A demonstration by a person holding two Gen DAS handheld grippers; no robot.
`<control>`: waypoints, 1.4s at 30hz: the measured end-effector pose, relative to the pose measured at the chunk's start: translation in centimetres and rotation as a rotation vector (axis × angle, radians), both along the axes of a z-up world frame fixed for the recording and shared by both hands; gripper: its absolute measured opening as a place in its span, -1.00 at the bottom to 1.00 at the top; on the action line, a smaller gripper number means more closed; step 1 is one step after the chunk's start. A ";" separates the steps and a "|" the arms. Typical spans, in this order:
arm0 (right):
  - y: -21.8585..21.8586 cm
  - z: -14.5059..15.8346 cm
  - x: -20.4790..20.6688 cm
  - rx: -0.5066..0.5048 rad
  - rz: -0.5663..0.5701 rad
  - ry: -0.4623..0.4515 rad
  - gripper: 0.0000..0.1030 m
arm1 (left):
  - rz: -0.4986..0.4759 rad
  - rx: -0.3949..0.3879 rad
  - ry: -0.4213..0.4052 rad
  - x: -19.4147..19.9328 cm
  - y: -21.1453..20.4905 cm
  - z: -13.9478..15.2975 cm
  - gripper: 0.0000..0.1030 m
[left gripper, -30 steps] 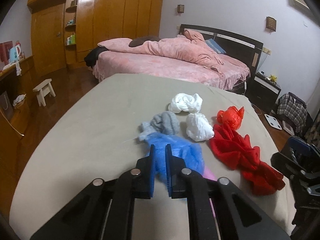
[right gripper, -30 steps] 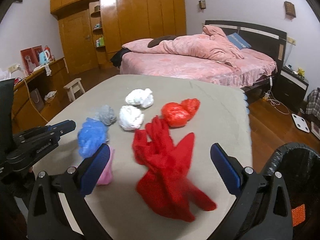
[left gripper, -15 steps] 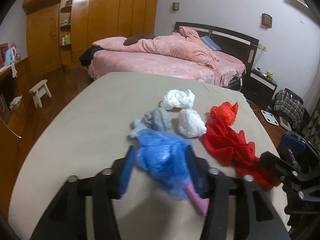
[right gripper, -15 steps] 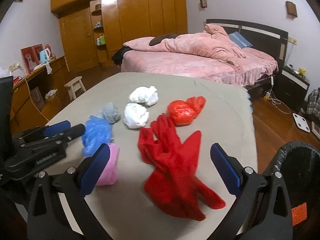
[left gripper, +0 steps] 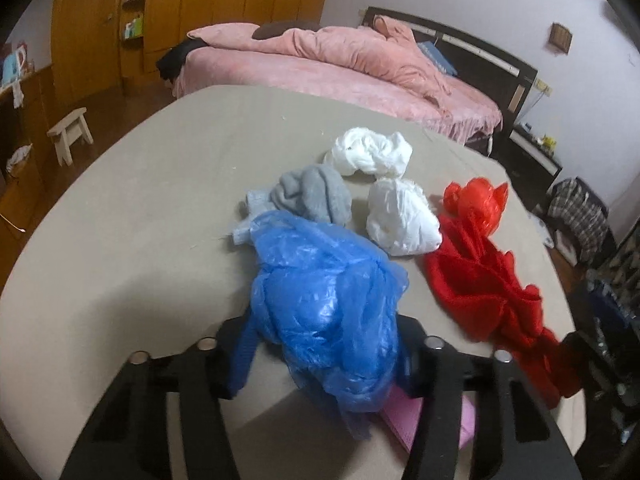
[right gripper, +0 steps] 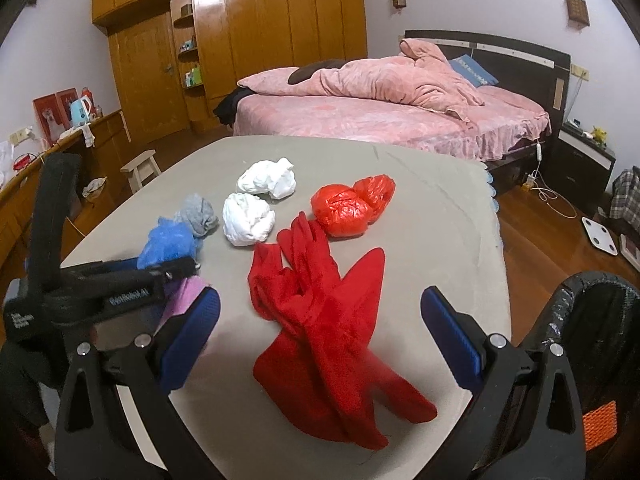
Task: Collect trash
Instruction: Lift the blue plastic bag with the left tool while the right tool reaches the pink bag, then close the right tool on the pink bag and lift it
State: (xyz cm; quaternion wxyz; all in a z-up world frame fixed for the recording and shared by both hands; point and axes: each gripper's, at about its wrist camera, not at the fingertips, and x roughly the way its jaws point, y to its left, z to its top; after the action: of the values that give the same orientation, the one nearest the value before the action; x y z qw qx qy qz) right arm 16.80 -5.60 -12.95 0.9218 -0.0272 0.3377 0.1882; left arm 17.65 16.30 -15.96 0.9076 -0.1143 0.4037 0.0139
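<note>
A crumpled blue plastic bag (left gripper: 328, 304) lies between the jaws of my left gripper (left gripper: 324, 356), which are closing around it; I see no firm squeeze. A pink piece (left gripper: 404, 416) pokes out under the bag. Beyond it lie a grey cloth ball (left gripper: 312, 196), two white crumpled bags (left gripper: 372, 152) (left gripper: 400, 216), a red plastic bag (right gripper: 348, 208) and red gloves (right gripper: 320, 312). My right gripper (right gripper: 320, 320) hangs open above the red gloves, with nothing between its pads. In the right wrist view the left gripper (right gripper: 160, 264) reaches in from the left at the blue bag (right gripper: 168, 240).
Everything lies on a table under a grey cloth (left gripper: 160, 200). A black bin (right gripper: 592, 320) stands just off the table's right edge. A pink bed (right gripper: 380, 120), a wooden wardrobe (right gripper: 240, 40) and a small stool (right gripper: 144, 168) stand farther back.
The left gripper, shut a second ago, has opened and moved forward and down, so the blue bag now sits between its jaws. The right gripper has hardly moved.
</note>
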 end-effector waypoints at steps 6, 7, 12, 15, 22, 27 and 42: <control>0.4 0.2 -0.2 -0.010 0.010 -0.010 0.90 | 0.008 -0.001 -0.086 -1.7 0.6 2.5 -0.02; 0.5 0.4 -0.3 -0.006 0.011 -0.011 0.90 | 0.007 0.009 -0.098 -2.1 0.7 3.0 -0.02; 1.4 0.7 -0.6 0.013 0.027 -0.009 0.90 | 0.004 0.061 -0.107 -3.7 1.3 3.9 -0.03; 2.5 0.7 -1.0 0.015 0.040 -0.006 0.90 | 0.005 0.125 -0.095 -5.0 1.7 3.5 -0.02; 5.8 -0.2 -1.3 0.009 0.093 0.038 0.85 | 0.039 0.142 -0.067 -6.7 3.9 2.6 -0.03; 8.2 -1.2 -0.8 -0.023 0.134 0.091 0.60 | 0.056 0.151 -0.060 -7.3 4.7 2.2 -0.03; 9.2 -2.5 -1.1 -0.017 0.234 0.202 -0.54 | 0.073 0.133 -0.054 -7.9 5.2 2.1 -0.02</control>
State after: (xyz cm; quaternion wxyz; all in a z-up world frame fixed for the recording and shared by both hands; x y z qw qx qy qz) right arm 15.68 3.62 -15.47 0.8546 -0.0552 0.4249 0.2933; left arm 9.72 21.54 -13.83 0.9226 -0.0688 0.3729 0.0707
